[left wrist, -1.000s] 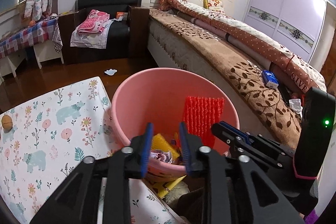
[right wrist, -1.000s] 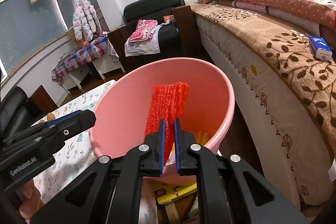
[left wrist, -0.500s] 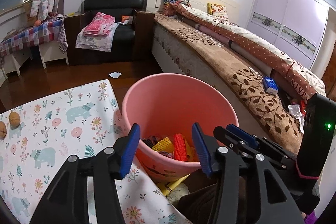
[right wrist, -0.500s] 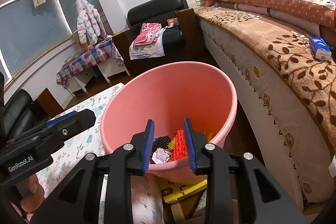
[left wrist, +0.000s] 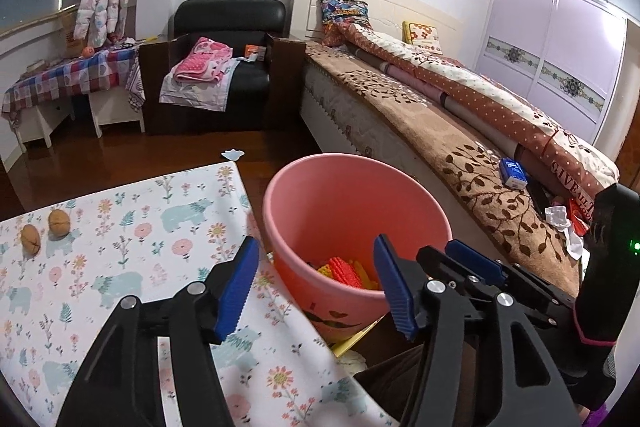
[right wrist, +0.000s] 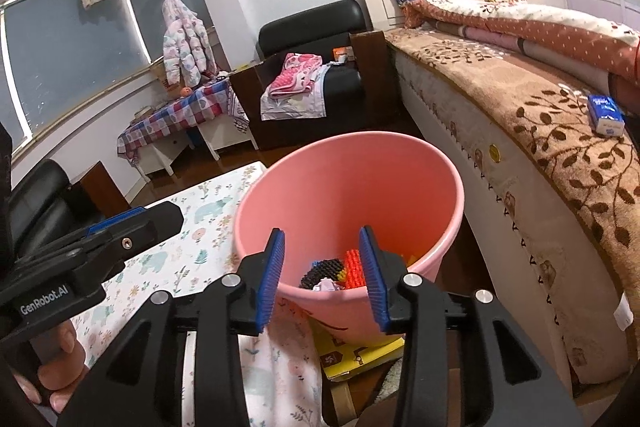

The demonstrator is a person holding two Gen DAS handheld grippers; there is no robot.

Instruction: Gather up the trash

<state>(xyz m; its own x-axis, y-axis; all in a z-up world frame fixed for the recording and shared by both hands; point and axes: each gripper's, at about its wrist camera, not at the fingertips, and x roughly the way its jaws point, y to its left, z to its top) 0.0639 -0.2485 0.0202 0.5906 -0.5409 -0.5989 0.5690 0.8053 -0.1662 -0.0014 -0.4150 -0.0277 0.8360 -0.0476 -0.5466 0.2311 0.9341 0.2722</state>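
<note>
We hold the left gripper (left wrist: 316,285) with its jaws spread wide and empty, above the near corner of the table where the floral cloth (left wrist: 120,247) ends. We hold the right gripper (right wrist: 322,275) just beside it, jaws parted about halfway, also empty, directly over the near rim of the pink bin (right wrist: 348,195).

The bin stands on the floor in the narrow gap between the table edge and the side of the bed (right wrist: 520,155); its rim lies close to both. Collected trash lies at its bottom: a red ribbed piece (right wrist: 354,269), a dark ribbed piece (right wrist: 320,269), a crumpled pale scrap (right wrist: 326,285), and yellow material (left wrist: 362,271) that the rim partly hides, so we cannot tell its kind.

Under the bin's near side, a yellow flat box (right wrist: 360,355) juts out on the floor.

On the cloth, two walnuts (left wrist: 44,229) lie well apart from the bin, near the left edge of the left wrist view. A white scrap (left wrist: 233,154) lies on the open floor beyond the table. On the bed cover sit a blue tissue pack (left wrist: 513,173) and, nearer, crumpled white and red wrappers (left wrist: 568,217).
</note>
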